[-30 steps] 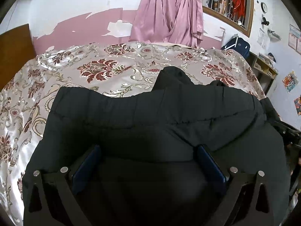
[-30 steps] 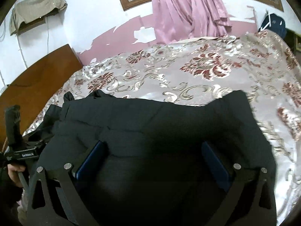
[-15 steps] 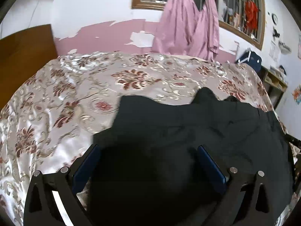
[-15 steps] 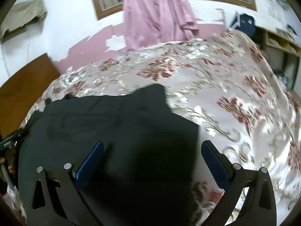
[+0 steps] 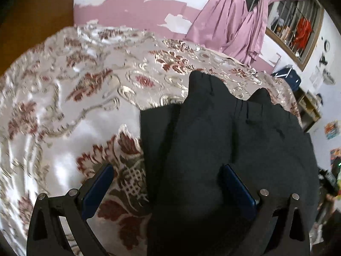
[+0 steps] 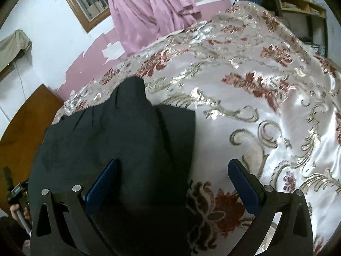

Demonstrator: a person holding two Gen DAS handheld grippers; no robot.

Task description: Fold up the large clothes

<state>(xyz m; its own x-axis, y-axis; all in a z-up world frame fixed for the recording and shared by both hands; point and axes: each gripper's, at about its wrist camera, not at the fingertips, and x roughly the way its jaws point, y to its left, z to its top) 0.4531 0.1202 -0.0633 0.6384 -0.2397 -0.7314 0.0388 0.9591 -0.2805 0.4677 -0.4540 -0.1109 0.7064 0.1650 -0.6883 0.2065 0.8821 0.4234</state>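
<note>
A large black padded jacket lies on the bed, folded into a narrower bundle; it also shows in the right wrist view. My left gripper is open over the jacket's left edge, with its right pad over the black cloth and its left pad over the bedspread. My right gripper is open over the jacket's right edge, with its left pad over the cloth and its right pad over the bedspread. Neither holds anything.
The bed has a shiny floral bedspread, also in the right wrist view. A wooden headboard stands at the left. Pink curtains hang at the far wall. Shelves stand beyond the bed's right side.
Both grippers have swung outward, the left to the left and the right to the right. The jacket, which filled both views, now lies as a narrower bundle with bedspread showing beside it.
</note>
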